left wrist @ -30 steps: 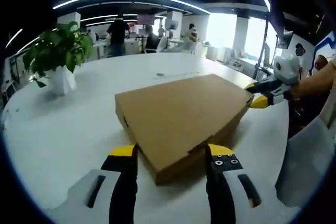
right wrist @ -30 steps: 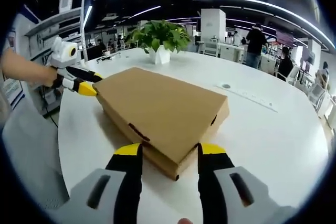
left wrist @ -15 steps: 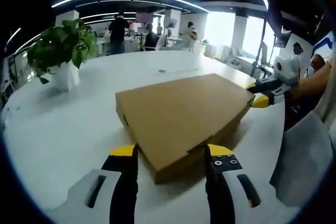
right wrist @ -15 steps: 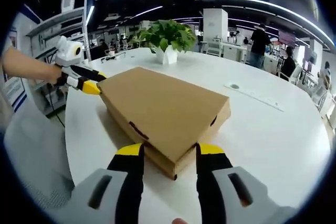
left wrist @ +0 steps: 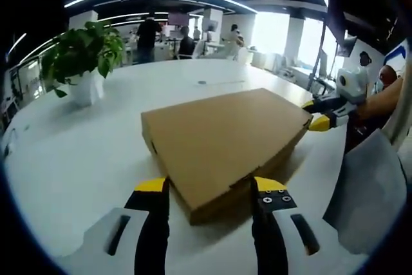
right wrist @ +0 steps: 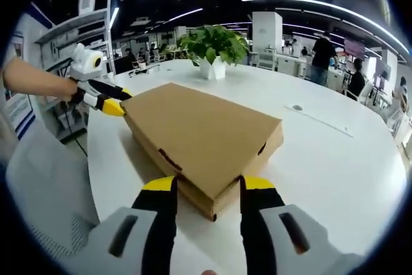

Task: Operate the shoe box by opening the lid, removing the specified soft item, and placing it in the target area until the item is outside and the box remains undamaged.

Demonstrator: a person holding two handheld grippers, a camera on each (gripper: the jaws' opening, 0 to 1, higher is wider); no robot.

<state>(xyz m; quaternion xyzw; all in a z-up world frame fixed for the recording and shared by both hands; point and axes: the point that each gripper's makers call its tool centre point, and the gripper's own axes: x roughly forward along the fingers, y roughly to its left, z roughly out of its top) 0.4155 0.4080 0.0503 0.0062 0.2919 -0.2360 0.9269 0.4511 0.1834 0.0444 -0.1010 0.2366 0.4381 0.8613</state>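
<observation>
A shut brown cardboard shoe box [left wrist: 225, 140] lies flat on a white round table [left wrist: 77, 152]. My left gripper [left wrist: 209, 188] is open, its yellow-tipped jaws standing either side of the box's near corner. At the opposite corner, seen across the box, is my right gripper [left wrist: 322, 115]. In the right gripper view the same box [right wrist: 199, 130] points a corner at me, and my right gripper [right wrist: 203, 185] is open with its jaws astride that corner. My left gripper [right wrist: 116, 100] sits at the far left corner, held by a bare arm. The box's contents are hidden.
A potted green plant [left wrist: 80, 62] [right wrist: 212, 46] in a white pot stands on the table beyond the box. A small round mark [right wrist: 297, 107] and a thin strip lie further out. Pale grey cloth [left wrist: 364, 191] hangs at the table's edge. People stand far behind.
Both cameras have swung slightly, so the plant sits elsewhere in each view. The box and both grippers keep their places at the corners.
</observation>
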